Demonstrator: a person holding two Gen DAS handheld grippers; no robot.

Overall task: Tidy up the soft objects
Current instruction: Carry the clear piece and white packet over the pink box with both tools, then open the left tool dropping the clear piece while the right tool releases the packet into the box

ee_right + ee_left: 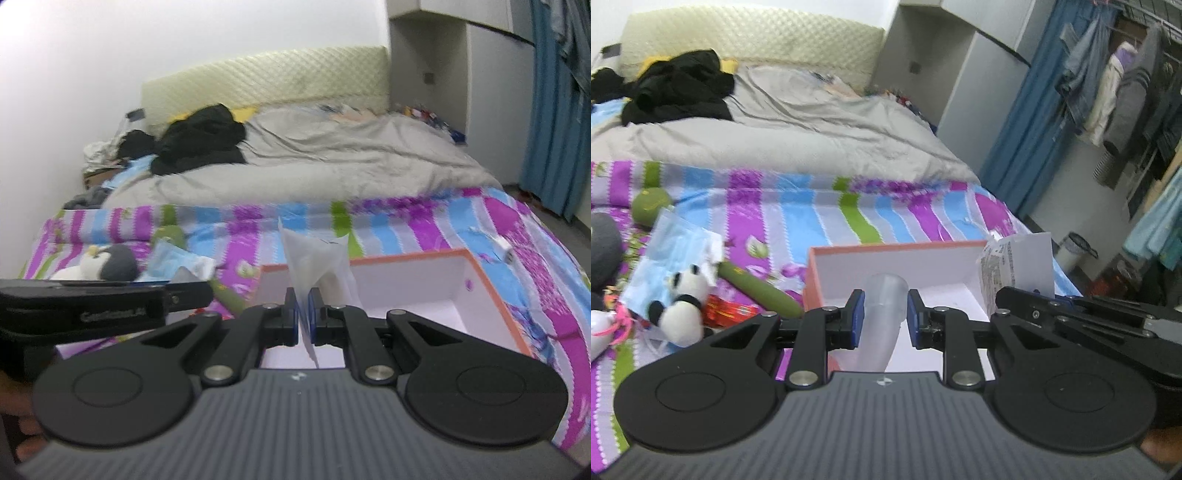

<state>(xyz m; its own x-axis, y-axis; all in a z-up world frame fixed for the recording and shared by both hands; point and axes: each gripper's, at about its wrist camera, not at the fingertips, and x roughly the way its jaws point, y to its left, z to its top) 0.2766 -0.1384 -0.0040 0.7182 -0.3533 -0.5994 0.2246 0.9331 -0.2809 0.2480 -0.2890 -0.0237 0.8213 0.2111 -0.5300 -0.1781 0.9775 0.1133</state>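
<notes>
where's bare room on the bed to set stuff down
Free: striped sheet between grey duvet and orange box; the box's white floor too. Crowded: left of the box, around the panda, green tube and blue packets.

Ahead of my claws I see a bed [424,218] with a striped purple, blue and green sheet, a grey duvet [314,162] rumpled further back and a cream quilted headboard [266,79] against a white wall [74,74]. Right of them hang a blue curtain [1027,110] and clothes on a rack [1123,85].
</notes>
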